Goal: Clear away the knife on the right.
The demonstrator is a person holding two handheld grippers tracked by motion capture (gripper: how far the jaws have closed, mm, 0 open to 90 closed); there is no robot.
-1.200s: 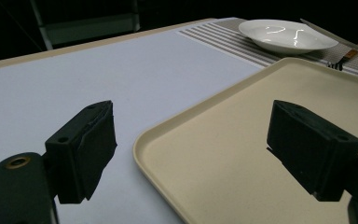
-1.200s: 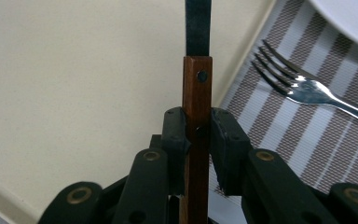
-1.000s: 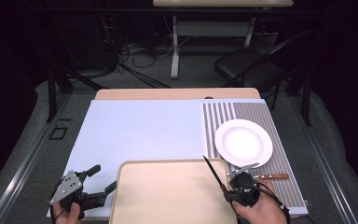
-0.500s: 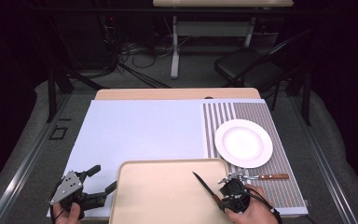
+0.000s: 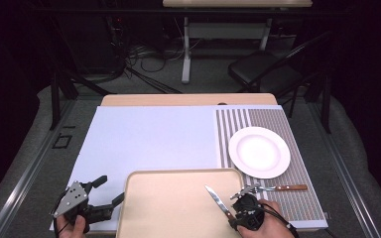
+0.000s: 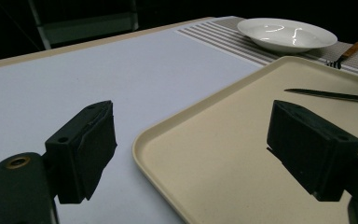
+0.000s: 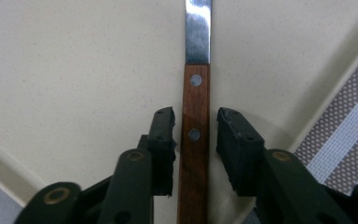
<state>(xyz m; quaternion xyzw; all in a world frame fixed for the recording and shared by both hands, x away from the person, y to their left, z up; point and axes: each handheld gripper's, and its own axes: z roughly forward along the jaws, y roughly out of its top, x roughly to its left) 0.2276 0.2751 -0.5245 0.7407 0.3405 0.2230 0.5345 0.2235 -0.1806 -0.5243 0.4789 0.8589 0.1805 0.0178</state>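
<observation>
Fingers of the right gripper [image 7: 196, 135] stood slightly apart on either side of the wooden-handled table knife with a steel blade [image 7: 195, 112], a thin gap showing between each black pad and the riveted handle, so the knife looked released or nearly so rather than clamped. In the high view the knife [image 5: 217, 200] lay over the right part of the shallow beige plastic tray [image 5: 168, 208], its blade pointing away from the person and toward the left, its handle at the right gripper [image 5: 245, 210]. The left gripper [image 6: 205, 149] had its fingers wide apart, holding nothing, poised at the tray's near left corner [image 6: 142, 140]; from above it sat just beside that edge [image 5: 92, 208].

Judged from this, clearing the place setting onto the tray was only begun: the knife was on the tray, or about to be left there. The round white ceramic plate [image 5: 259, 151] remained on the striped grey placemat [image 5: 278, 124], and the wooden-handled steel fork [image 5: 278, 188] lay on the mat between the plate and the right gripper. Both appeared left to move.
</observation>
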